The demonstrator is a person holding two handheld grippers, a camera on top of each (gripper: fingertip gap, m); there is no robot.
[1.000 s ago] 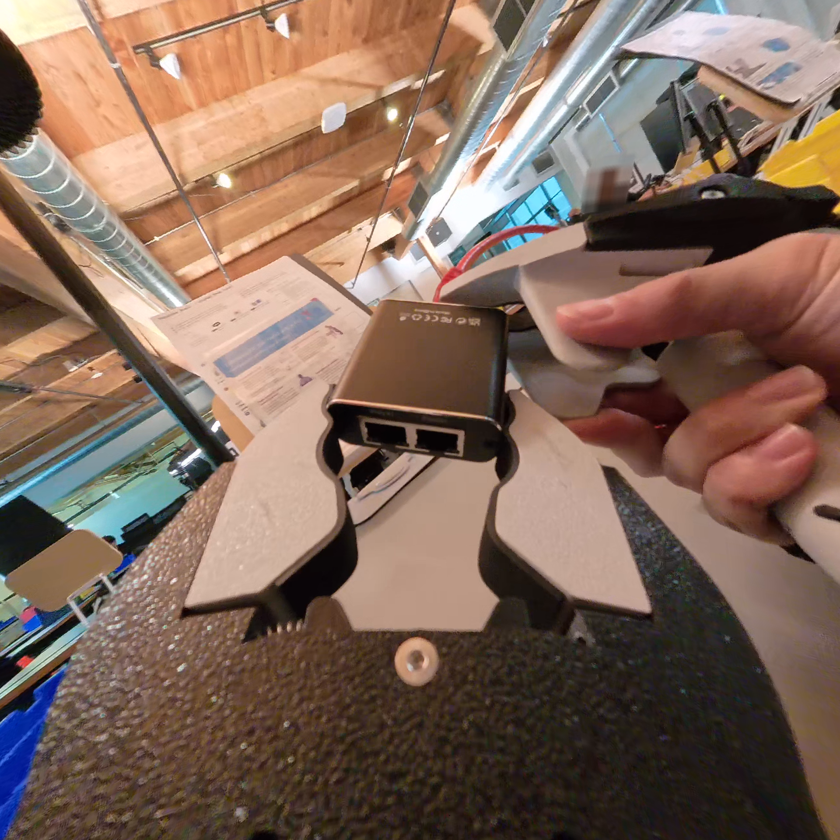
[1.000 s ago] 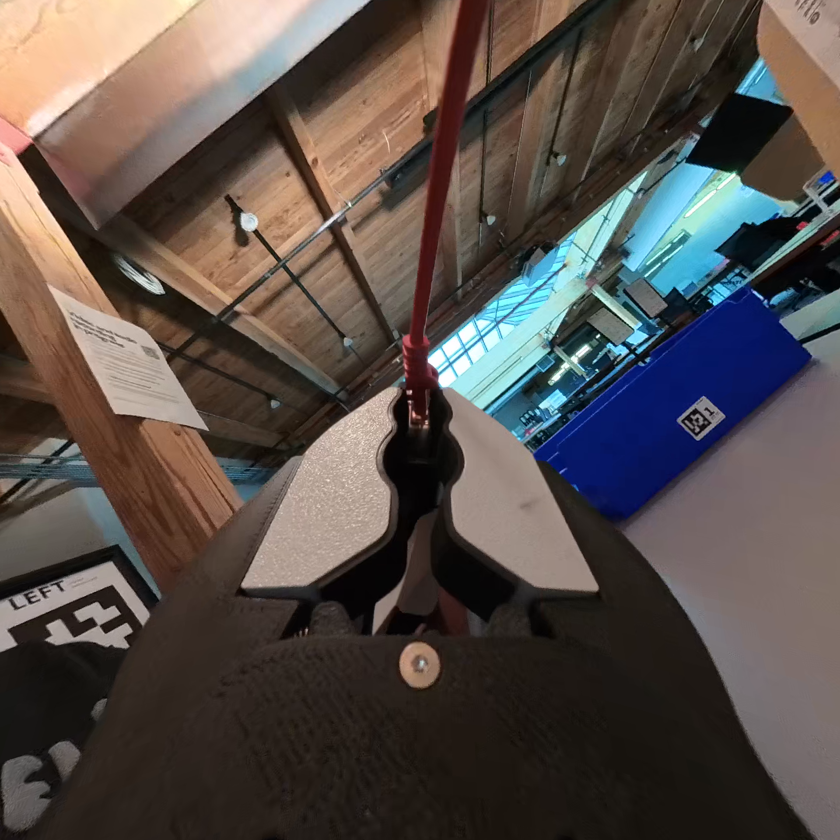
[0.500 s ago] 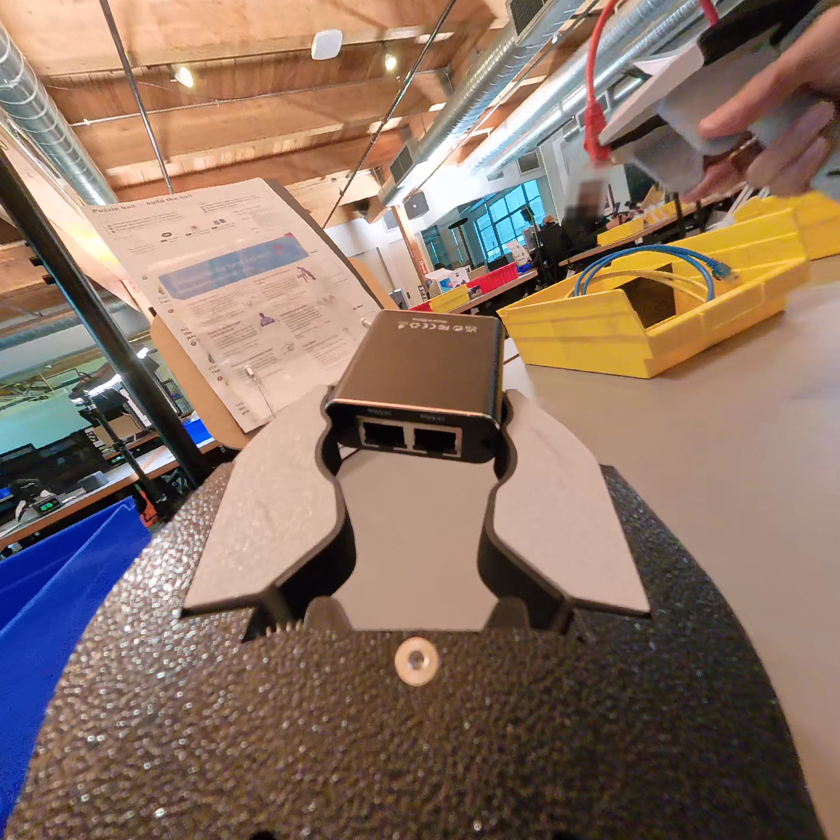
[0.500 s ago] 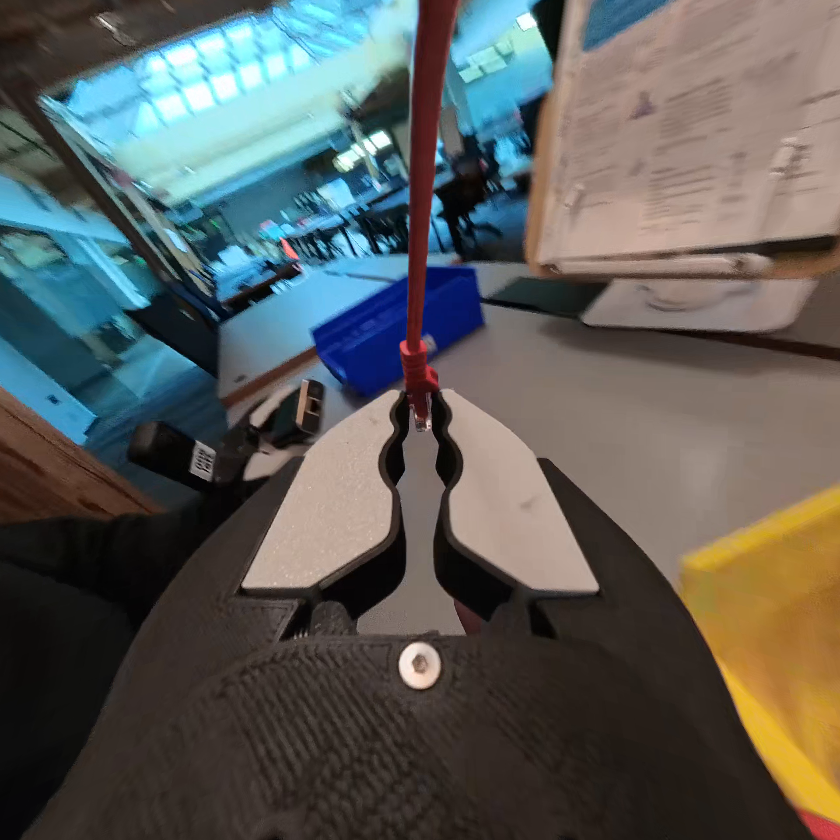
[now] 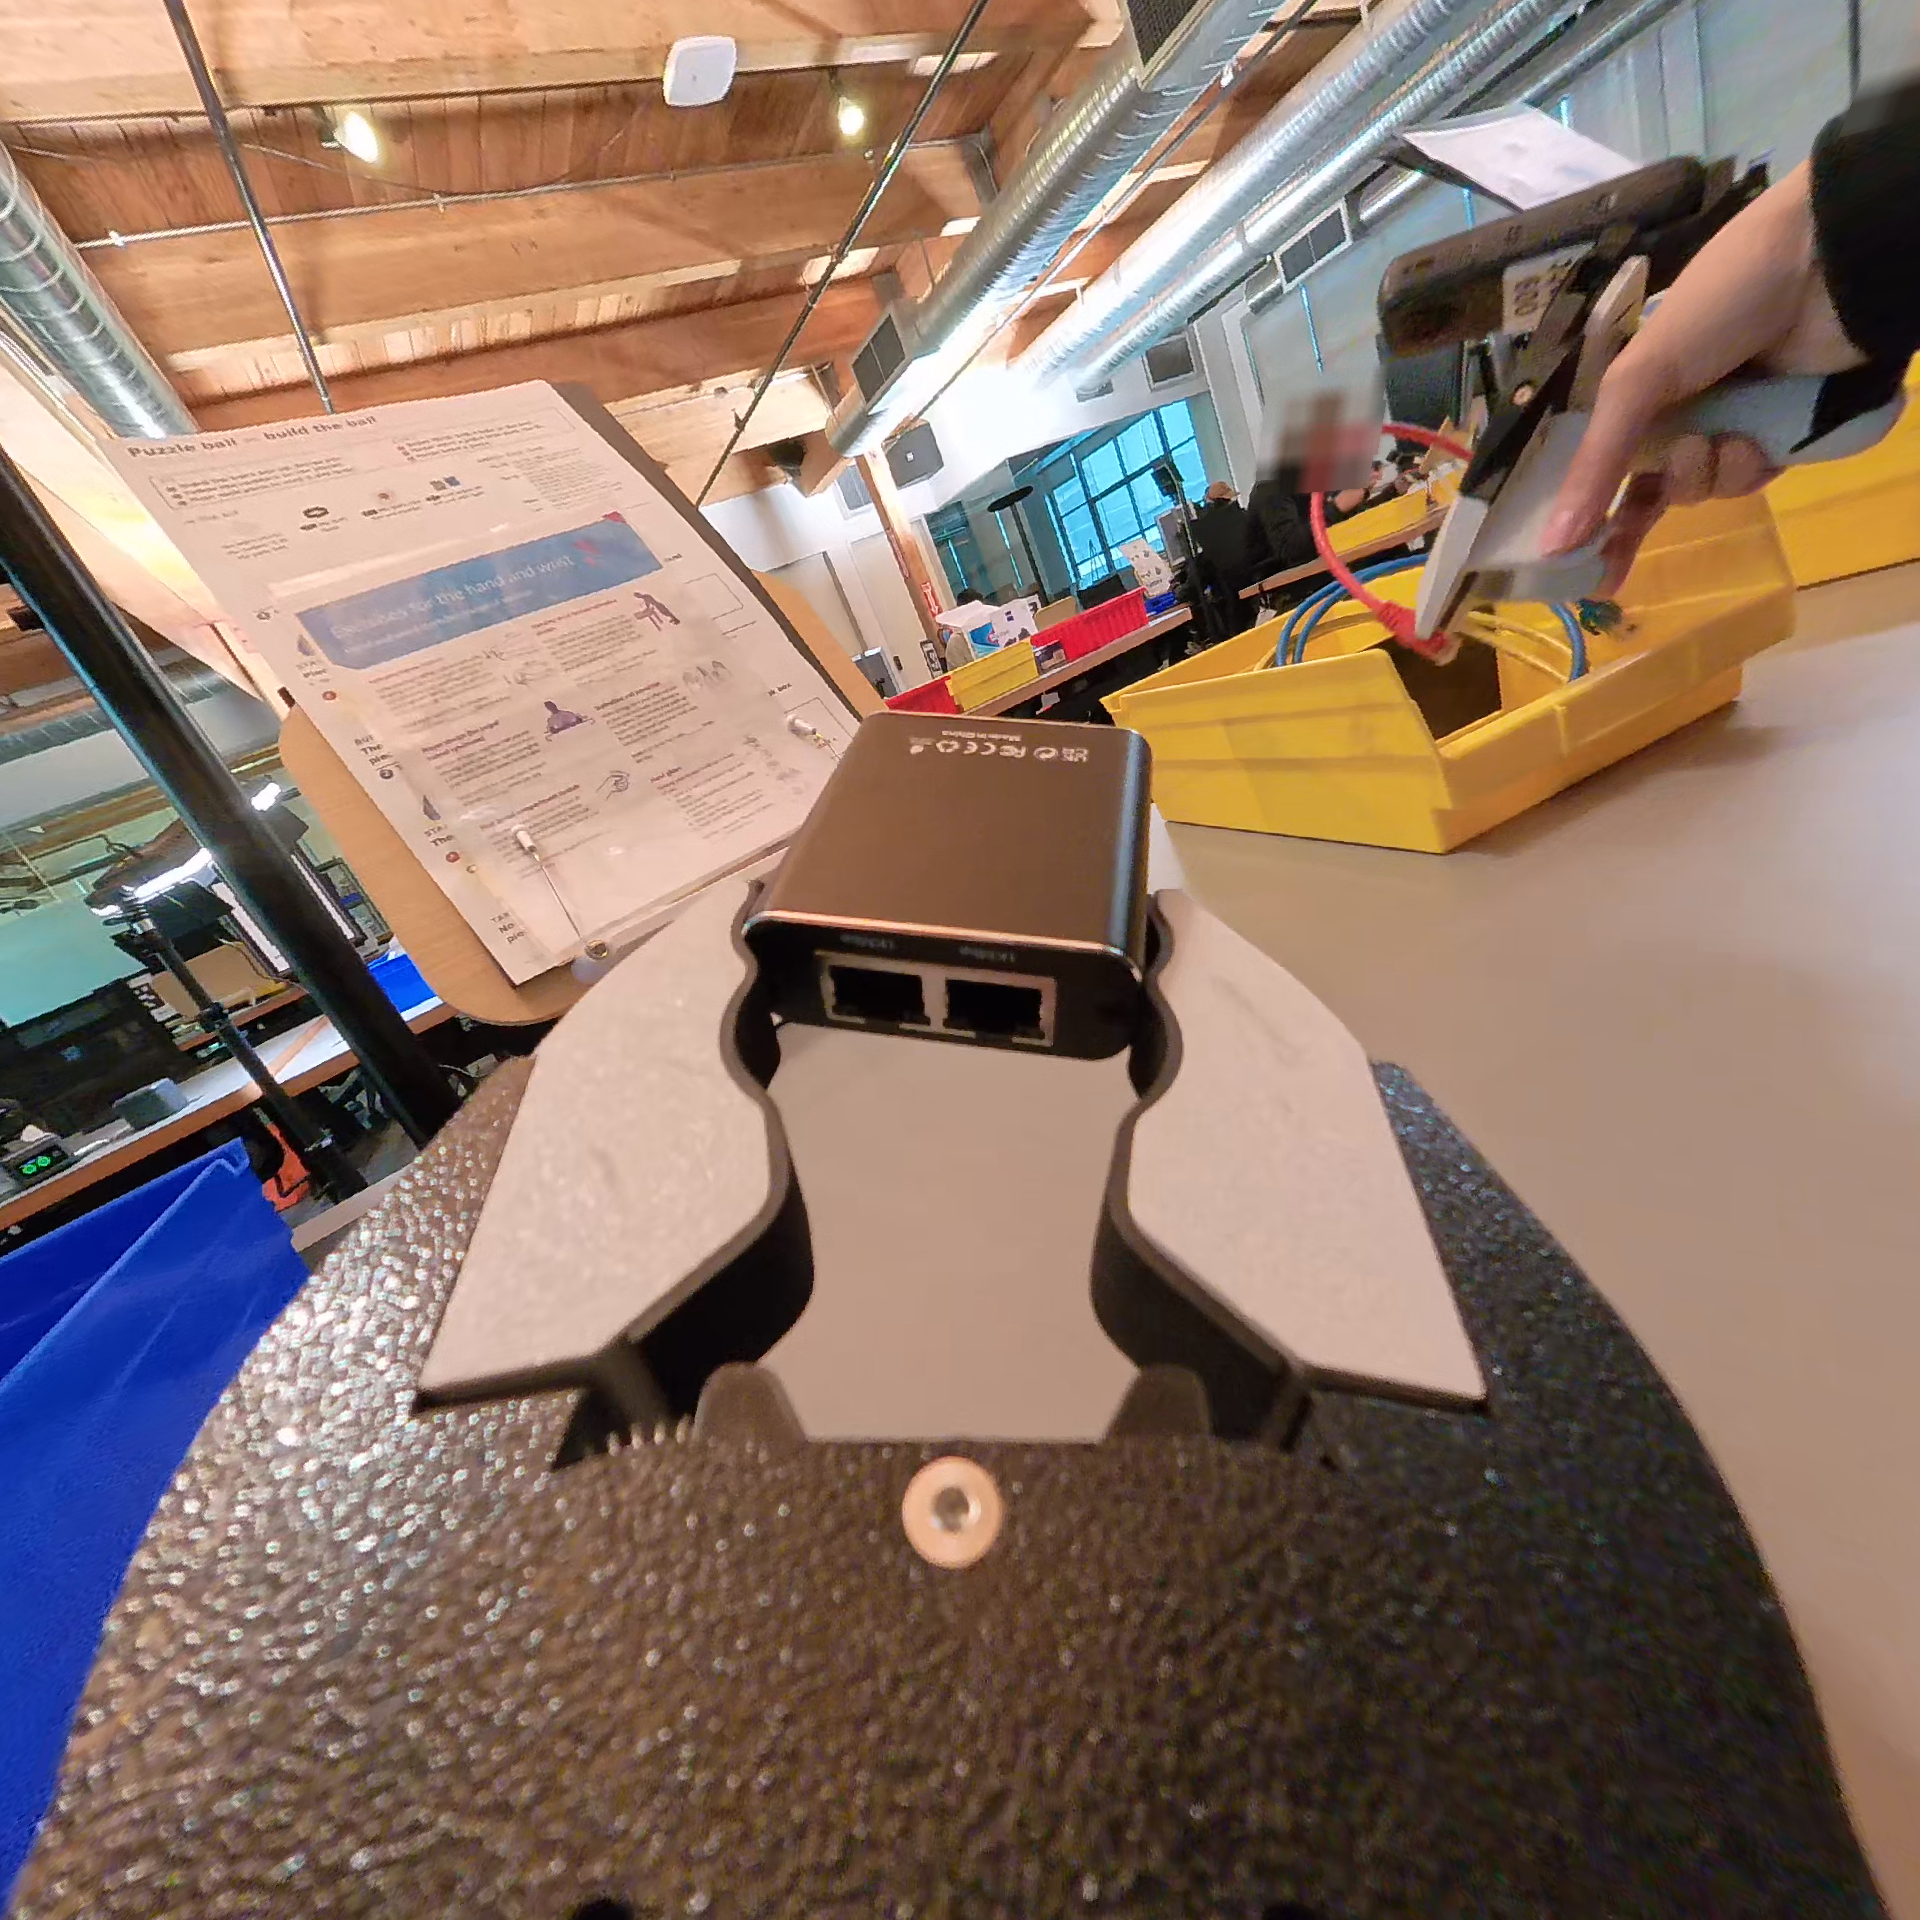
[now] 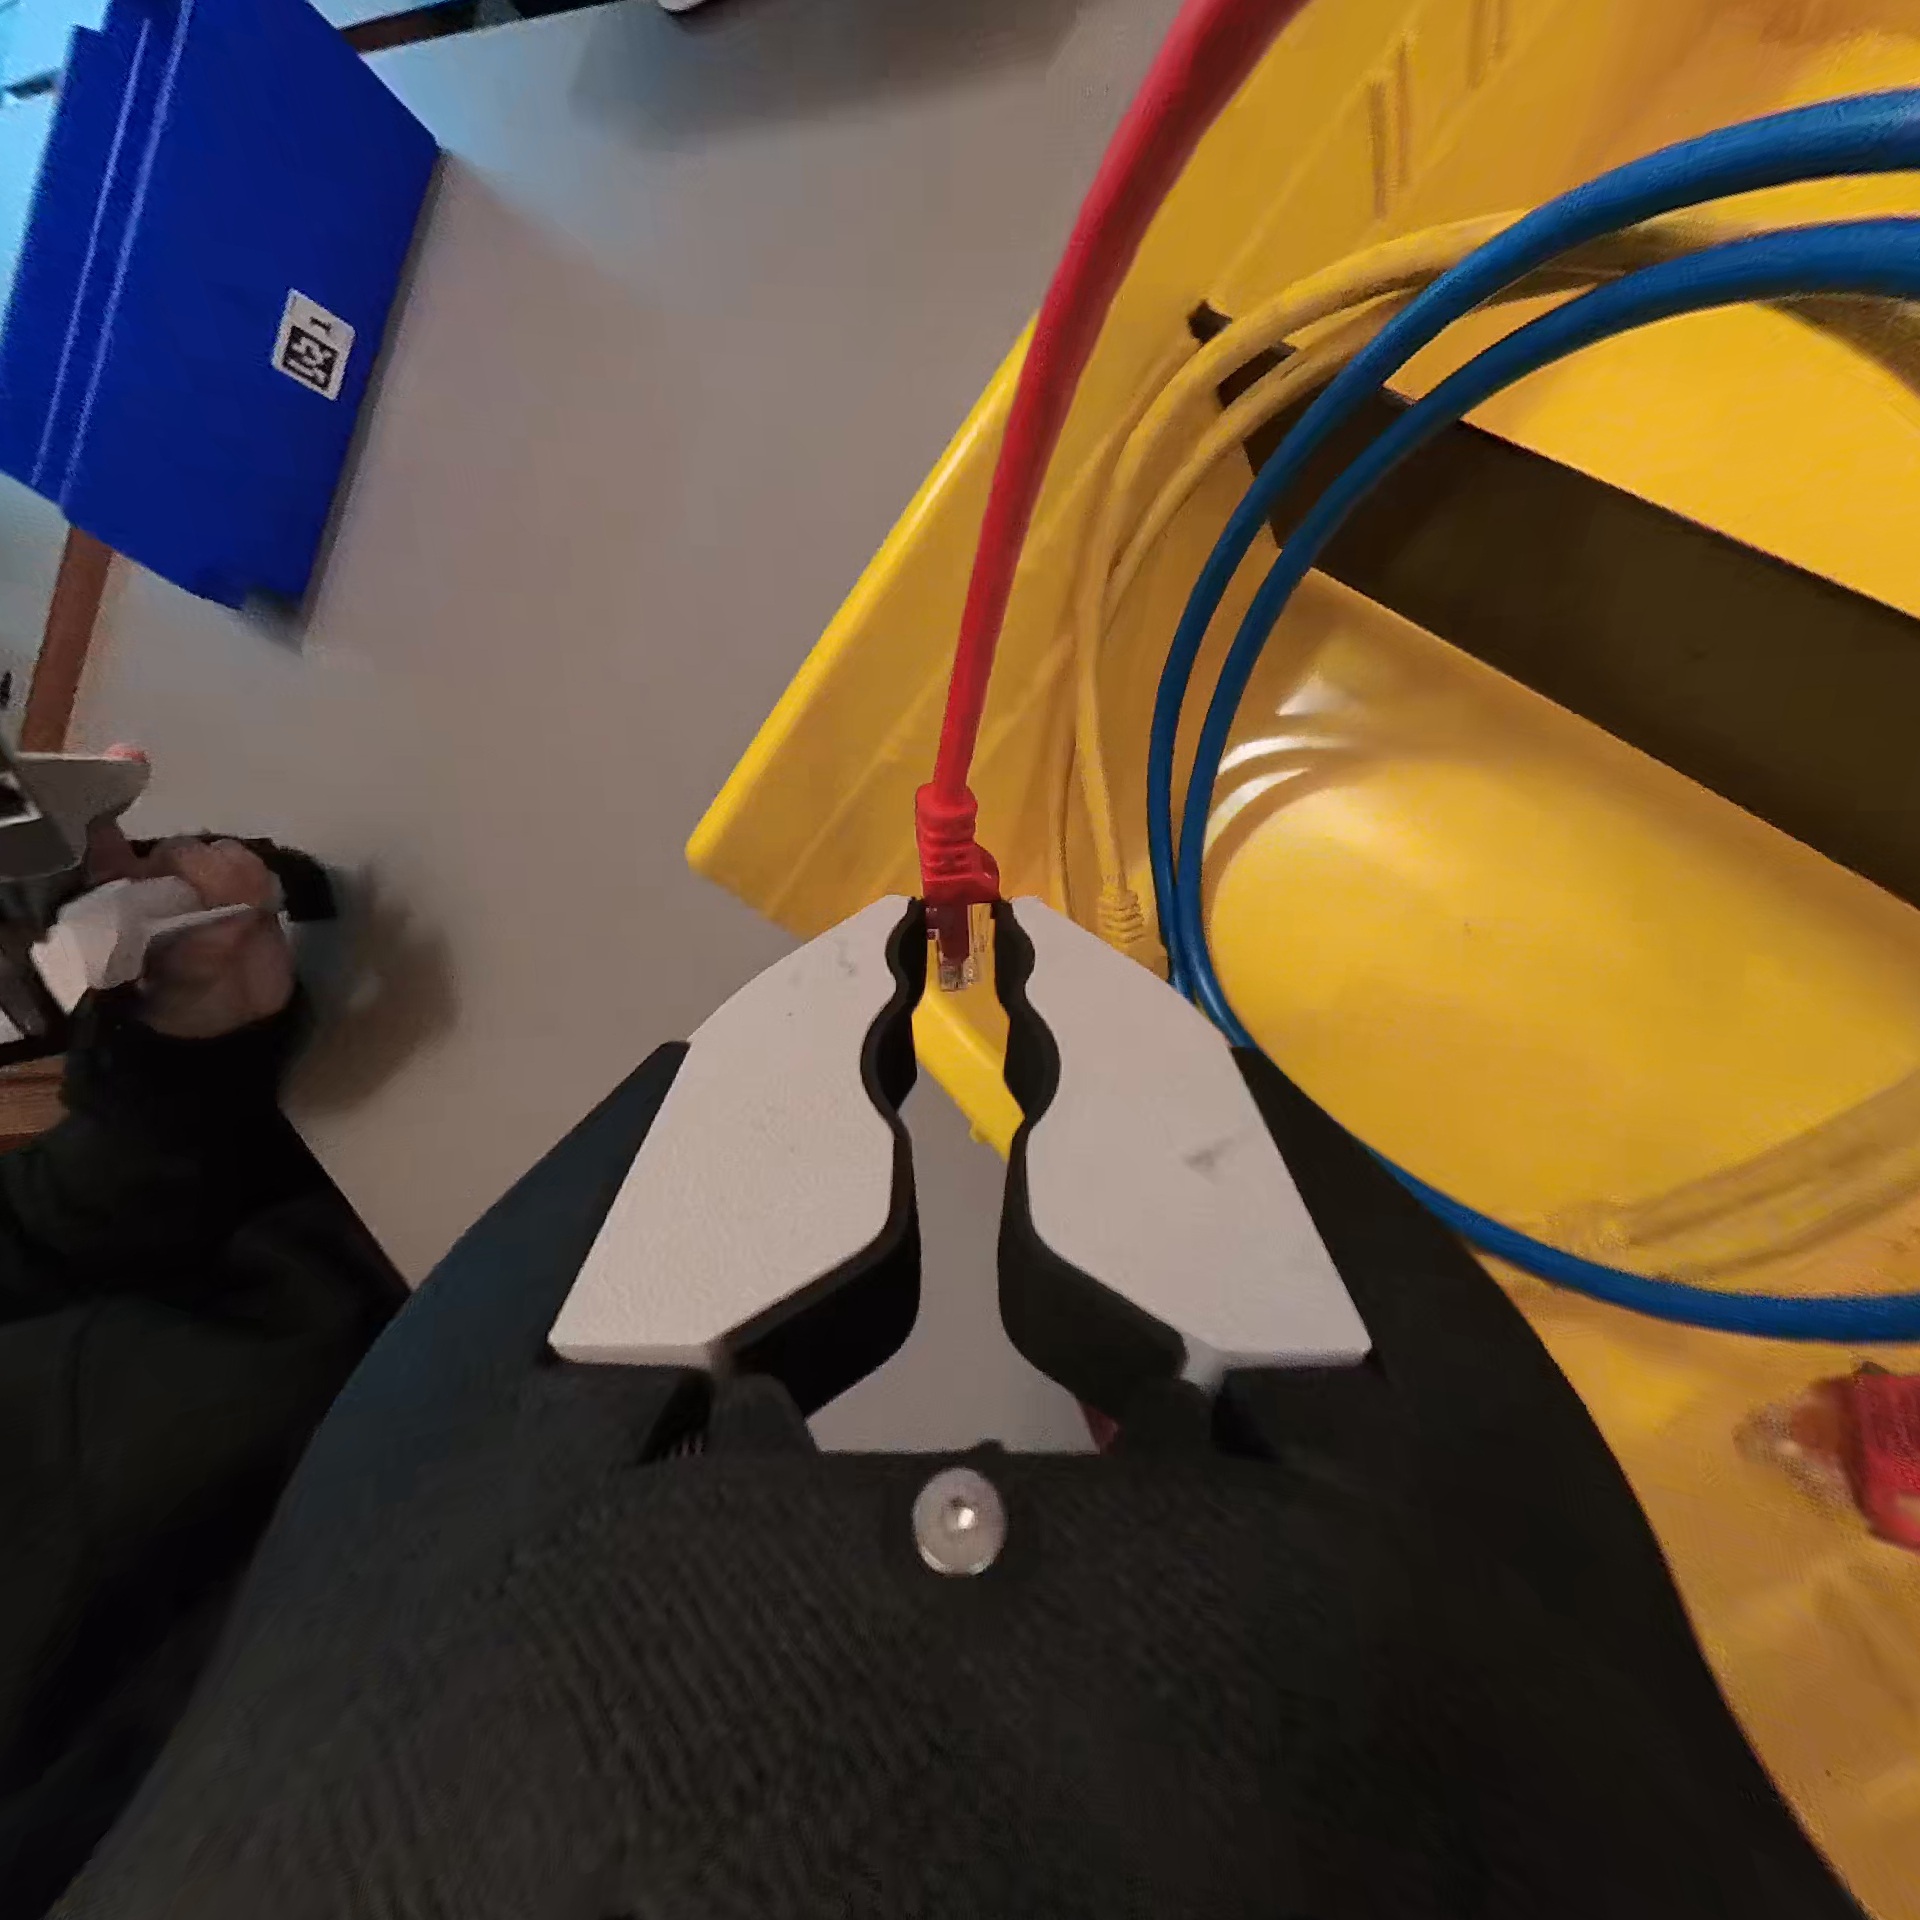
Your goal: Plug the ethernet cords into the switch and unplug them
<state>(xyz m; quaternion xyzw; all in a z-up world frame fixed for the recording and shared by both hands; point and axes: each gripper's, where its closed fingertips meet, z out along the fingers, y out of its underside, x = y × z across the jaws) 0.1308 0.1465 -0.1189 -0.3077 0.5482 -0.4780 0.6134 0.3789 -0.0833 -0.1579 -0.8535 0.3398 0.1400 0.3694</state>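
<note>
My left gripper is shut on the black switch, held just above the grey table with its two empty ports facing the camera. My right gripper is shut on the plug of the red ethernet cord, and holds it over the near corner of the yellow bin. In the left wrist view the right gripper shows far right, pointing down into that yellow bin with the red cord looping from it. Blue cord and yellow cord lie coiled in the bin.
A blue bin stands on the table beyond the yellow one and shows at the lower left of the left wrist view. An instruction sheet on a board leans behind the switch beside a black pole. More yellow bins stand far right.
The right gripper swung away from the switch and down over the yellow bin, still holding the red plug. The left gripper tilted down level with the table, keeping the switch.
</note>
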